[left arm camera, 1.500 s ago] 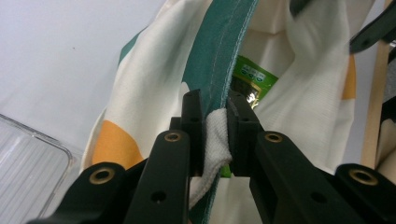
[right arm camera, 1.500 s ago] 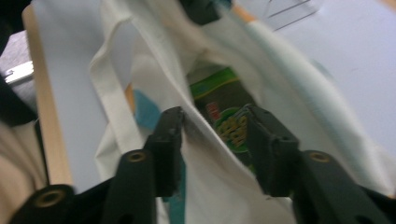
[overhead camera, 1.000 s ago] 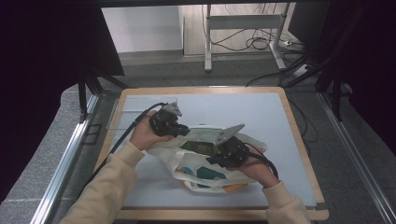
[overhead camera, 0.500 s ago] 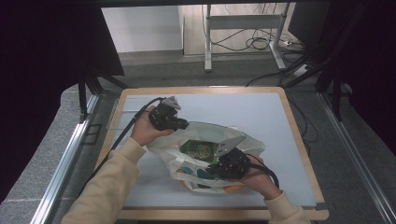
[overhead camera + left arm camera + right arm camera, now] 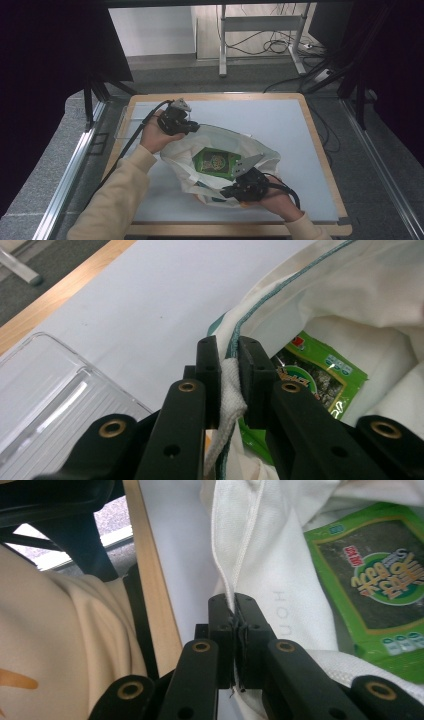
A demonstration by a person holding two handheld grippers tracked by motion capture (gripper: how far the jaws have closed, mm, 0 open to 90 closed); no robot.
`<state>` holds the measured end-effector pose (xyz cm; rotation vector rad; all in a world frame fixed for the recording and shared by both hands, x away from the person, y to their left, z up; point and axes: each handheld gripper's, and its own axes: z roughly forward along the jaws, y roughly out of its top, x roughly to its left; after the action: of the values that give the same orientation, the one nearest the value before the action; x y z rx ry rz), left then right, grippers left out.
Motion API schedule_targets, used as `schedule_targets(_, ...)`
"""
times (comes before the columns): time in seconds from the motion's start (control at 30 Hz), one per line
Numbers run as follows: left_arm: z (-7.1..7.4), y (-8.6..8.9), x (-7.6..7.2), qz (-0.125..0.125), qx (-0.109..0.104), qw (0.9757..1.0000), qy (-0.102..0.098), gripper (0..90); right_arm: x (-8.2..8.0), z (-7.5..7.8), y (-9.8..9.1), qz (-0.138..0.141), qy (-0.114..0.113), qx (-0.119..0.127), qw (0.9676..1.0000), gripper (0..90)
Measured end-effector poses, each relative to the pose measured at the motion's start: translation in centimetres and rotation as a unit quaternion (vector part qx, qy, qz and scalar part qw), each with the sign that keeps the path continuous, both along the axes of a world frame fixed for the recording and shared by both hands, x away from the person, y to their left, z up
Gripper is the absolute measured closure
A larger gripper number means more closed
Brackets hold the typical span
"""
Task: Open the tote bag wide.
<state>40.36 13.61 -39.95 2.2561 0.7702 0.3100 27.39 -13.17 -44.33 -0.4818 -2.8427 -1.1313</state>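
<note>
Right gripper [image 5: 227,191]: nearest the person, at the near side of the white cloth bag [image 5: 260,155]. In the right gripper view its fingers [image 5: 221,630] are pressed together on the bag's near rim, the cloth pinched flat between the pads.

Near rim: rises straight up from between the right fingers in the right gripper view, a stitched edge running away from the fingertips.

Green snack packet [image 5: 216,163]: lies flat inside the open bag, beyond the right fingers and between the two grippers. In the right gripper view [image 5: 372,580] it sits off to the right of the fingertips; in the left gripper view [image 5: 320,375] it lies just past and to the right of the fingertips.

Bag mouth: held spread between the two pairs of fingers, with the packet showing through the opening.

Left gripper [image 5: 194,127]: at the bag's far-left rim. Its fingers [image 5: 207,375] stand narrow, clamped on a fold of the white cloth with its teal-stitched edge.

Clear plastic tray [image 5: 45,390]: left of the left fingers, on the bench.

Bench [image 5: 280,117]: pale top with a wooden edge, stretching beyond both grippers.
</note>
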Motion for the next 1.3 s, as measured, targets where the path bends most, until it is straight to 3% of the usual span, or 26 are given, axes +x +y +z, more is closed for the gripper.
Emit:
schedule_targets(0.33,0.0,0.5,0.4,0.015,0.002,0.9999,-0.002,81.3,-0.7,-0.7,0.2,0.028,0.012,0.004,0.9995,86.1)
schedule_targets(0.47,0.3,0.9,0.3,0.021,0.003,0.9998,-0.004,81.3,-0.7,-0.5,0.0,0.040,0.002,0.002,0.9992,86.1)
schedule_targets(0.7,-0.1,1.5,0.4,0.031,0.002,0.9995,0.000,81.3,0.0,-0.6,-0.9,0.037,0.018,0.015,0.9990,86.2)
schedule_targets(1.0,-0.6,1.8,1.1,0.047,-0.006,0.9989,0.006,81.3,-1.1,-1.4,-0.8,0.034,0.017,-0.003,0.9993,86.3)
schedule_targets(1.17,-0.8,1.7,1.3,0.051,-0.009,0.9986,0.008,81.3,-1.7,-3.3,-0.4,0.040,0.026,-0.030,0.9984,86.1)
schedule_targets(1.3,-1.1,1.6,1.4,0.050,-0.009,0.9986,0.010,81.2,-1.7,-3.6,-0.3,0.038,0.029,-0.032,0.9983,86.1)
